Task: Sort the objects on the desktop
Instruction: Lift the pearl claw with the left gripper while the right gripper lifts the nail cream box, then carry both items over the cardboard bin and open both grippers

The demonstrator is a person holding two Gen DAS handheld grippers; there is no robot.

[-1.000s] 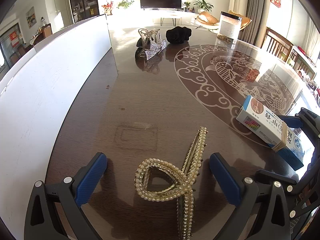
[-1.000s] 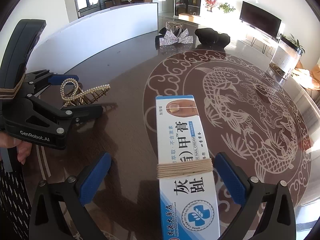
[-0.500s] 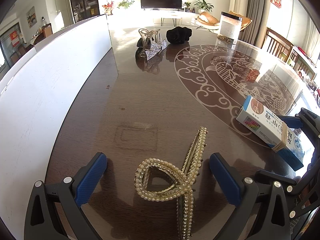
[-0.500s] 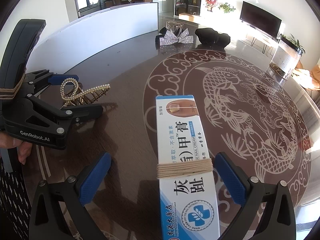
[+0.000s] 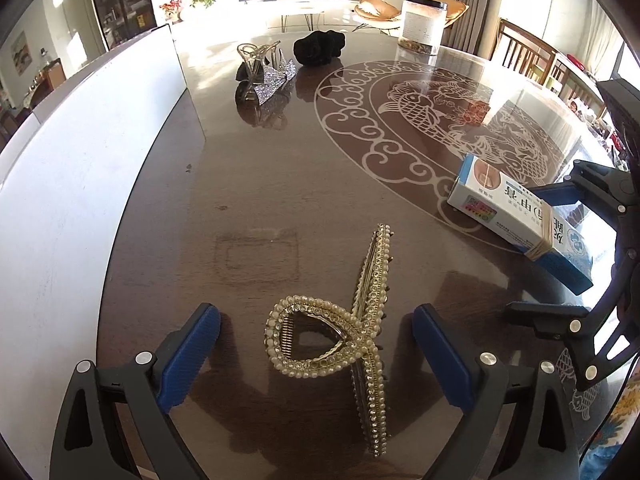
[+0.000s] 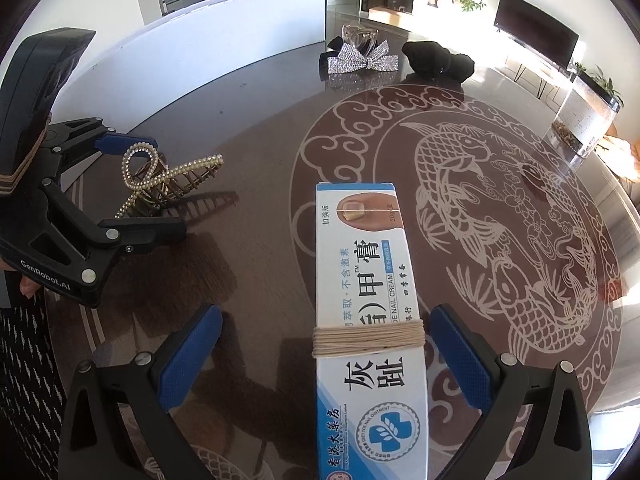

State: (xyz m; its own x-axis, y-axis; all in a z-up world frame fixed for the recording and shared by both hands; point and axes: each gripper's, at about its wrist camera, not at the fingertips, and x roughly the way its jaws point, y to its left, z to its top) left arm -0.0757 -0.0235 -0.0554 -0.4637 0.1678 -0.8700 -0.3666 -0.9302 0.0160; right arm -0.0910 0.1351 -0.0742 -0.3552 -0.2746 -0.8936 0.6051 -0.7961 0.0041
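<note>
between closing left gripper [image 5: 316, 354] pads, pearl hair claw [image 5: 340, 336] untouched, right gripper [image 6: 326, 354] wide around box [image 6: 370, 320]

"NAIL CREAM" on box [image 6: 370, 320]; "GenRobot.AI" on left tongs [image 6: 132, 184]

My table [image 5: 248, 168] is glossy dark wood. The hair claw [image 5: 352, 320] looks gilt metal with pearly beads. The box [image 6: 370, 300] is smooth printed card.

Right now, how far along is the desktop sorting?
Barely begun: nothing looks sorted. The left gripper is closing around the pearl hair claw, pads not touching. The right gripper straddles the ointment box, open. The glitter bow and black scrunchie wait.
</note>
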